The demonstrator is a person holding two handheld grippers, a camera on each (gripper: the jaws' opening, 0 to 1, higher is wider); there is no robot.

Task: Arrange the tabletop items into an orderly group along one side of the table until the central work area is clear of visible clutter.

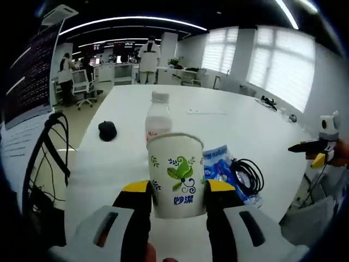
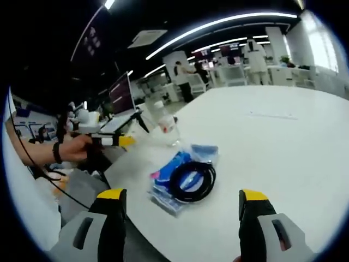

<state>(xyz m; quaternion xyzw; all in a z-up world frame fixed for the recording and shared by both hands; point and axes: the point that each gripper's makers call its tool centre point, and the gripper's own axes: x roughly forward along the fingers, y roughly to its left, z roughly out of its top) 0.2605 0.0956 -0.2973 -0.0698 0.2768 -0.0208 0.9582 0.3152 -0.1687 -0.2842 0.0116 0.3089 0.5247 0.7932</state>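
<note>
A white paper cup (image 1: 177,172) with a green leaf print stands upright between the jaws of my left gripper (image 1: 178,188), which is shut on it. Just behind the cup is a clear plastic bottle (image 1: 158,117) with a white cap. A black mouse (image 1: 107,130) lies to the left. A blue packet with a coiled black cable (image 1: 235,173) lies right of the cup. My right gripper (image 2: 182,215) is open and holds nothing, just short of the packet and cable (image 2: 188,177). The bottle (image 2: 166,123) stands beyond. A hand holds the left gripper (image 2: 117,141) at the left.
The white table (image 1: 229,125) stretches far ahead with much bare surface. The right gripper (image 1: 319,144) comes in at the table's right edge. Cables (image 1: 52,158) and a screen (image 1: 32,71) are left of the table. People (image 1: 148,54) and chairs stand far behind.
</note>
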